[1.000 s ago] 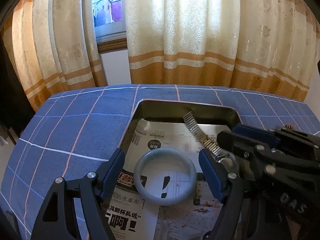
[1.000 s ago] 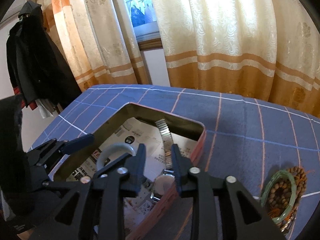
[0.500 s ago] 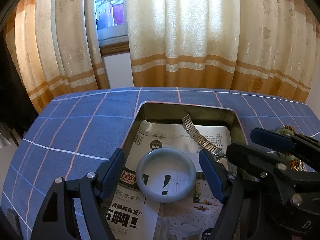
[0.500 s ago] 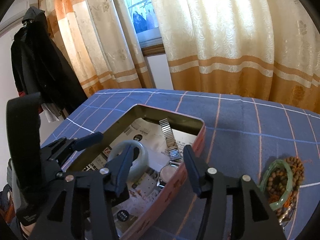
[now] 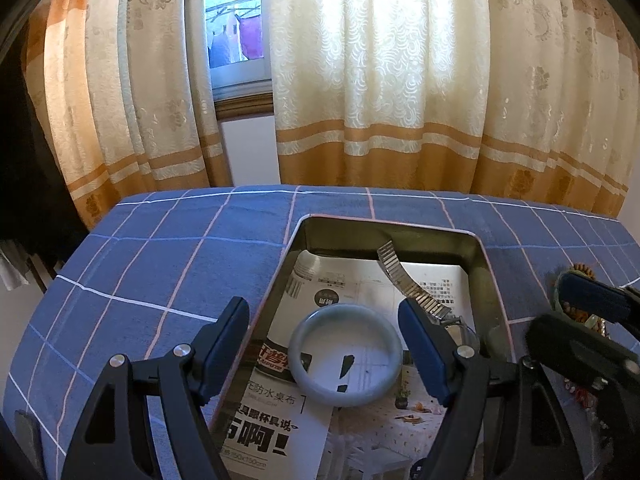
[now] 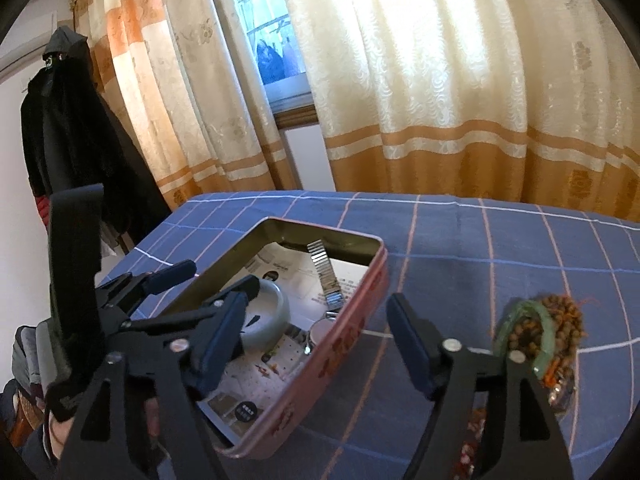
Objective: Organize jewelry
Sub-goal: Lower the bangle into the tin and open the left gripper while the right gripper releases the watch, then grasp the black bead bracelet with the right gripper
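**Both grippers open over the tin, bangle and watch inside**

The left gripper point(image 5: 324, 344) hangs above a rectangular metal tin point(image 5: 490, 276) that sits on a tabletop point(image 5: 160, 264) covered with a blue checked cloth. Its jaws stand wide apart and hold nothing. Seen between them from the left wrist, a pale grey-green bangle point(image 5: 345, 354) lies flat on the printed paper point(image 5: 280, 436) that lines the tin's floor. Just to the right of the bangle a wristwatch point(image 5: 408, 284) lies in the tin, its silver metal band running toward the far wall; its face sits close to the gripper's right finger and is partly hidden by it.

The right gripper point(image 6: 316, 344) is also spread open and empty. From its own camera, its left finger point(image 6: 218, 344) is over the tin, in front of the bangle point(image 6: 276, 300), while its right finger point(image 6: 408, 340) is over the cloth outside the tin's pink, flower-printed side wall point(image 6: 344, 344). The watch point(image 6: 326, 276) shows between the 2 fingers.

On the cloth to the right of the tin, well apart from it, lies a small heap of jewelry: a green bangle point(image 6: 536, 320) resting against a string of brown wooden beads point(image 6: 564, 320).

Cream and orange curtains point(image 5: 400, 100) hang behind the tabletop, and a dark coat point(image 6: 72, 140) hangs at the left.
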`<action>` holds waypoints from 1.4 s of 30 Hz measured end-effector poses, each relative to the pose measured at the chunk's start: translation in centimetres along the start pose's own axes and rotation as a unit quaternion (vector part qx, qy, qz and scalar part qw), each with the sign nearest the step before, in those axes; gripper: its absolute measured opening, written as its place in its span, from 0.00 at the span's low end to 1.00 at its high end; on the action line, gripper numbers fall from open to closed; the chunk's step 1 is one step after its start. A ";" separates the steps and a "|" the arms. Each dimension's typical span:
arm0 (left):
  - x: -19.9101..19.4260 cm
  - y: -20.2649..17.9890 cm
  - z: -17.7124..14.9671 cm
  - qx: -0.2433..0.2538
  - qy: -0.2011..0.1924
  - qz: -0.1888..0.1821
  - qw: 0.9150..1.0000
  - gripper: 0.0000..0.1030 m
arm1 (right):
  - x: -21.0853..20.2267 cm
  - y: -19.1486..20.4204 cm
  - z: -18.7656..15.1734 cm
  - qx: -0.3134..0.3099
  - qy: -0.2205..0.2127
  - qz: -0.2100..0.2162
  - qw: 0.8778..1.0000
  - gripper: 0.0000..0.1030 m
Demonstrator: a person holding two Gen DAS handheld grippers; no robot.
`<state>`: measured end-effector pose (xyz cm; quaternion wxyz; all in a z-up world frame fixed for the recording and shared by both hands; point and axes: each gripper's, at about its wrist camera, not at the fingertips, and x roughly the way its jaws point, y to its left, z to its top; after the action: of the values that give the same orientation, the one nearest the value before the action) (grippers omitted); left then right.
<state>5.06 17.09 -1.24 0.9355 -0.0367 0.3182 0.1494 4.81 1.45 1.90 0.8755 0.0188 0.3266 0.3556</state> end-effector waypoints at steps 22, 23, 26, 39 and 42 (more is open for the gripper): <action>-5.5 -4.8 -0.5 0.009 -0.081 -0.048 0.996 0.76 | -10.9 -11.2 -6.9 0.006 0.007 -0.153 0.988 0.79; -6.0 -5.6 -0.7 0.014 -0.083 -0.048 0.995 0.76 | -11.2 -11.5 -7.2 0.007 0.008 -0.153 0.988 0.75; -6.9 -7.6 -1.6 0.010 -0.076 -0.077 0.994 0.76 | -11.9 -12.0 -8.0 0.010 0.022 -0.142 0.990 0.58; -6.1 -12.6 -3.6 0.065 -0.051 -0.092 0.992 0.76 | -10.5 -11.5 -10.1 -0.020 0.119 -0.109 0.987 0.36; -6.4 -12.9 -3.9 0.067 -0.054 -0.093 0.992 0.76 | -10.4 -11.1 -10.2 -0.033 0.124 -0.117 0.985 0.36</action>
<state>1.88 2.53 -0.78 0.9614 0.0049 0.2720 0.0414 0.08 -15.45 -3.30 0.8639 -0.0929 0.4207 0.2608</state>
